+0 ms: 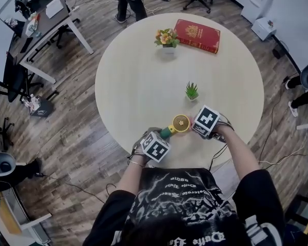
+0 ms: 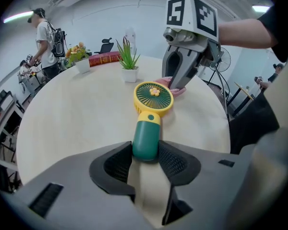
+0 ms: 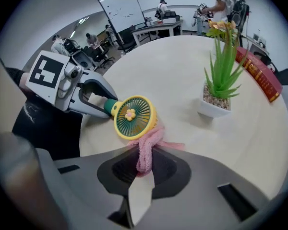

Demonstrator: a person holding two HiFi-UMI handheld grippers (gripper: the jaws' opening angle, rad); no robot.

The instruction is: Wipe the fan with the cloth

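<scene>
Doing the wiping step: gripping the fan (image 2: 153, 98) by its green handle (image 2: 146, 142) in the left tongs (image 2: 145, 158), at the near edge of the bench (image 1: 138, 81); pinching the cloth (image 3: 146, 148) in the narrow right tongs (image 3: 144, 166), against the fan's right side. Next, probably sweeping the cloth across the fan's face, keeping the handle steady.

Small plant (image 1: 192, 90) near fan (image 1: 180, 123), left tabletop (image 1: 128, 81) bare

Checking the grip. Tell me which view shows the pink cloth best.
The right gripper view: the pink cloth sits centre frame, pinched in the right claw, by the fan. The left gripper view shows only a scrap of it behind the fan. The head view hides it.
</scene>
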